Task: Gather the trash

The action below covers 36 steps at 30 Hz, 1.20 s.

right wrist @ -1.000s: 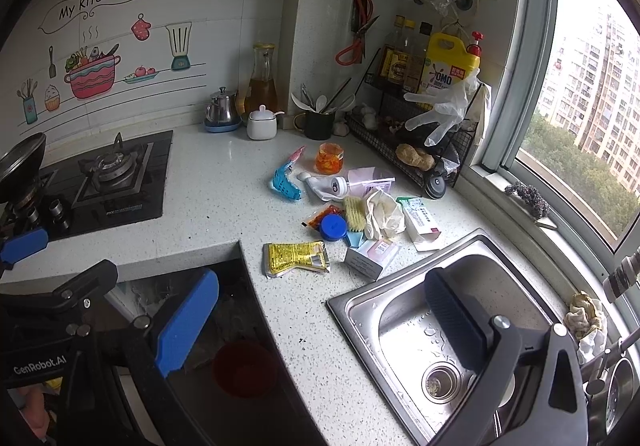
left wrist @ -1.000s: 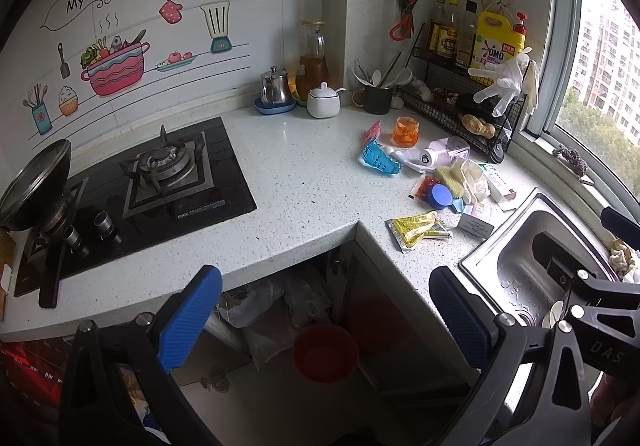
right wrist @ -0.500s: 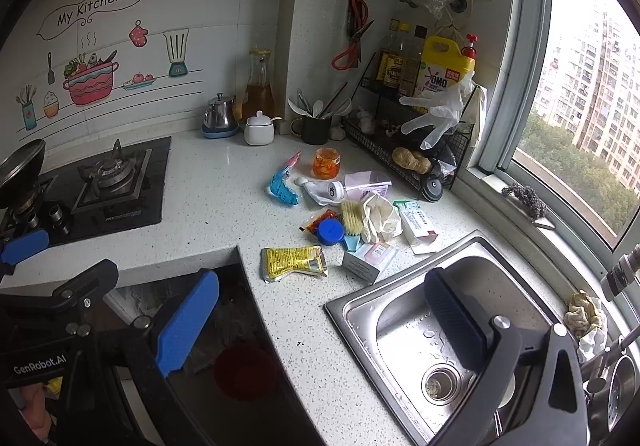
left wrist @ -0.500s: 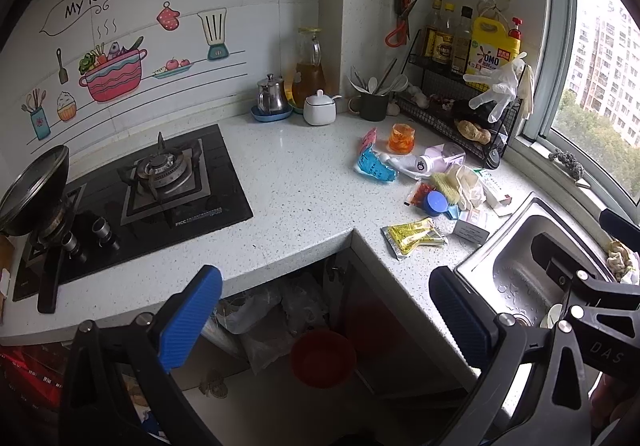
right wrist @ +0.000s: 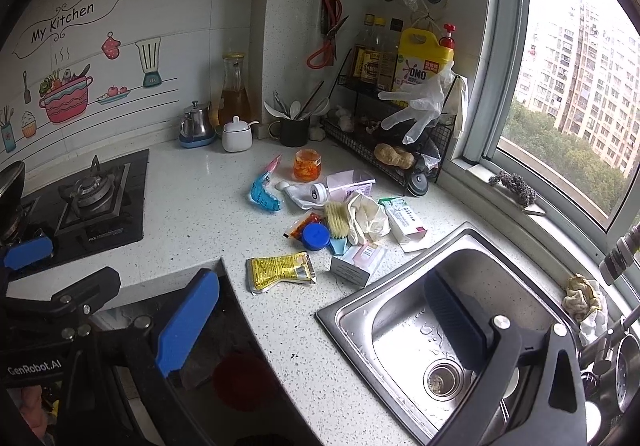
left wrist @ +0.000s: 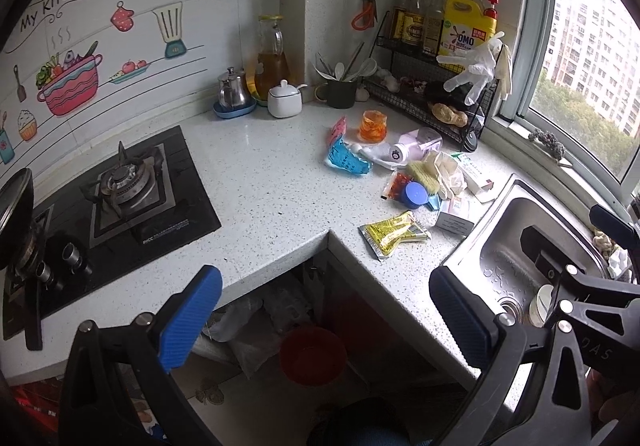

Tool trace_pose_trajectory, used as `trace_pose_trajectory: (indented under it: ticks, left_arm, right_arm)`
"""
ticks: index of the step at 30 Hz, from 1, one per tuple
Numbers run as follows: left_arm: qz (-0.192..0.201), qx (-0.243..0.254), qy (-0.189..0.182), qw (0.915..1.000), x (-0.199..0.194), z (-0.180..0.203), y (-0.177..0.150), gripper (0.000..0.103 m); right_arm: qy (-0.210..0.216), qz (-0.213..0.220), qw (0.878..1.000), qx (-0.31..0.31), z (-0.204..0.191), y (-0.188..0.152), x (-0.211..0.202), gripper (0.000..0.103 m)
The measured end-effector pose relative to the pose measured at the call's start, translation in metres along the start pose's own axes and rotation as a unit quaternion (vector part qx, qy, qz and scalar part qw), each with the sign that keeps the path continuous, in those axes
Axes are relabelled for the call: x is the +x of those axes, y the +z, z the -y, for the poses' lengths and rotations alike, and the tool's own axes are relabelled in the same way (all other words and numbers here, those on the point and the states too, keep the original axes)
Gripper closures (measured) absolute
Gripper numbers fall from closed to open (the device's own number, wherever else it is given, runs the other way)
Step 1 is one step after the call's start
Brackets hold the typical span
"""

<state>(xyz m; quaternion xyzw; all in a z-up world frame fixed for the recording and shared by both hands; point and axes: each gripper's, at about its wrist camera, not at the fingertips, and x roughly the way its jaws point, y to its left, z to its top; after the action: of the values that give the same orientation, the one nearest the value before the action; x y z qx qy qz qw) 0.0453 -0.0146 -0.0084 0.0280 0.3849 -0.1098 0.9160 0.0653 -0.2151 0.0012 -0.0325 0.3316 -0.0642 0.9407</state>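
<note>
Both grippers spread, holding nothing. Yellow packet point(right wrist: 282, 271) lies flat on the countertop point(right wrist: 192, 206), long axis left-right, at 12 o'clock from the right gripper point(right wrist: 320, 318); left gripper point(left wrist: 326, 314) sits farther back.

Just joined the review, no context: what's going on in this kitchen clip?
A person holds a gripper in each hand over a kitchen counter, apparently about to collect trash. Both the left gripper and the right gripper are open and empty, touching nothing. The litter sits in a loose pile between the stove and the sink: a yellow packet nearest the counter edge, a blue wrapper, a blue lid and small boxes. Nothing is picked up yet.
</note>
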Motion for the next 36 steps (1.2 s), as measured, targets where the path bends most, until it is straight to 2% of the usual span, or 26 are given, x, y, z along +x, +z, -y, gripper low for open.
trace_pose_trajectory:
  ticks: [7, 13, 19, 24, 29, 33, 36]
  left_arm:
    - [-0.036, 0.083, -0.040, 0.9951, 0.052, 0.014, 0.030, 0.000]
    - [-0.076, 0.166, -0.086, 0.9794, 0.108, 0.026, 0.056, 0.000]
    - [-0.128, 0.226, -0.143, 0.9551, 0.162, 0.042, 0.068, 0.000]
    - [-0.170, 0.281, -0.165, 0.9300, 0.205, 0.060, 0.062, 0.000]
    - [-0.207, 0.308, -0.183, 0.9103, 0.245, 0.073, 0.056, 0.000]
    - [-0.214, 0.339, -0.192, 0.8957, 0.268, 0.082, 0.052, 0.000]
    - [-0.234, 0.352, -0.204, 0.8831, 0.284, 0.088, 0.048, 0.000]
  right_arm:
    - [-0.038, -0.037, 0.998, 0.036, 0.009, 0.007, 0.034, 0.000]
    - [-0.080, -0.087, 0.990, 0.073, 0.016, 0.012, 0.071, 0.000]
    - [-0.121, -0.135, 0.977, 0.108, 0.022, 0.007, 0.100, 0.000]
    - [-0.144, -0.168, 0.966, 0.130, 0.027, -0.005, 0.119, 0.000]
    - [-0.153, -0.205, 0.955, 0.149, 0.031, -0.018, 0.142, 0.000]
    - [-0.158, -0.227, 0.948, 0.159, 0.034, -0.026, 0.156, 0.000]
    - [-0.161, -0.237, 0.944, 0.163, 0.037, -0.032, 0.165, 0.000]
